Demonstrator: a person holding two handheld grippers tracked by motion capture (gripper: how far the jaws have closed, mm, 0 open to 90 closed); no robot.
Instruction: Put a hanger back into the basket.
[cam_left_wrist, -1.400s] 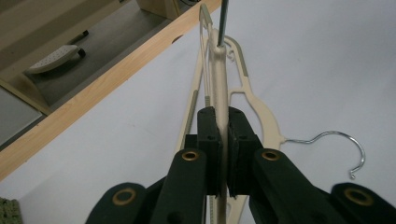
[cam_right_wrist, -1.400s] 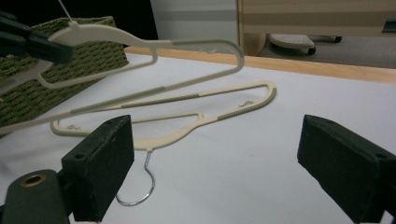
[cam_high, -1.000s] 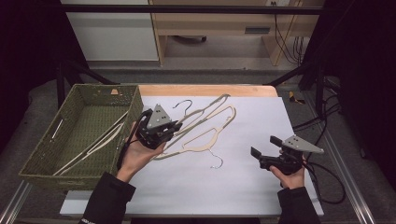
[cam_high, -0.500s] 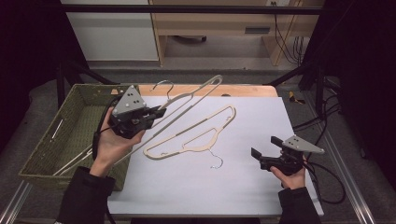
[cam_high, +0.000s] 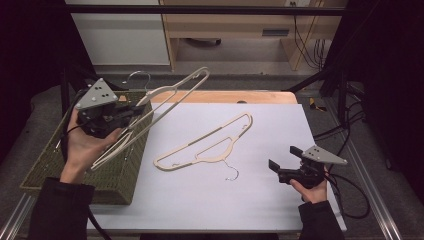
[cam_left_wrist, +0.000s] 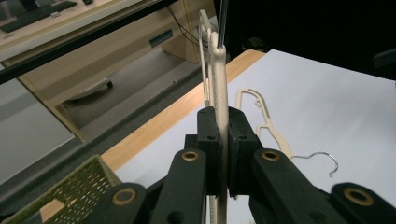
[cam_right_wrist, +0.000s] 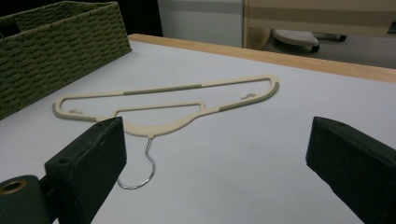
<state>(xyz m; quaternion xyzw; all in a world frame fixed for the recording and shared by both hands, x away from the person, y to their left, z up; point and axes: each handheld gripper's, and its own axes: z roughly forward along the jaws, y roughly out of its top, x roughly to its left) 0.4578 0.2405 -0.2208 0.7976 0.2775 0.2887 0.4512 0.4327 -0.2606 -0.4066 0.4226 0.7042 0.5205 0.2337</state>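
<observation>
Your left claw (cam_high: 131, 111), raised above the basket (cam_high: 50, 165), is clamped on a cream hanger (cam_high: 165, 92); your right claw (cam_high: 284, 161) rests low over the table (cam_high: 280, 125), jaws apart.

Bright evenly lit tabletop, dark surroundings, soft shadows, slightly grainy frames

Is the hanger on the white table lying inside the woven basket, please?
No, the hanger lies flat on the white table, beside the basket.
</observation>
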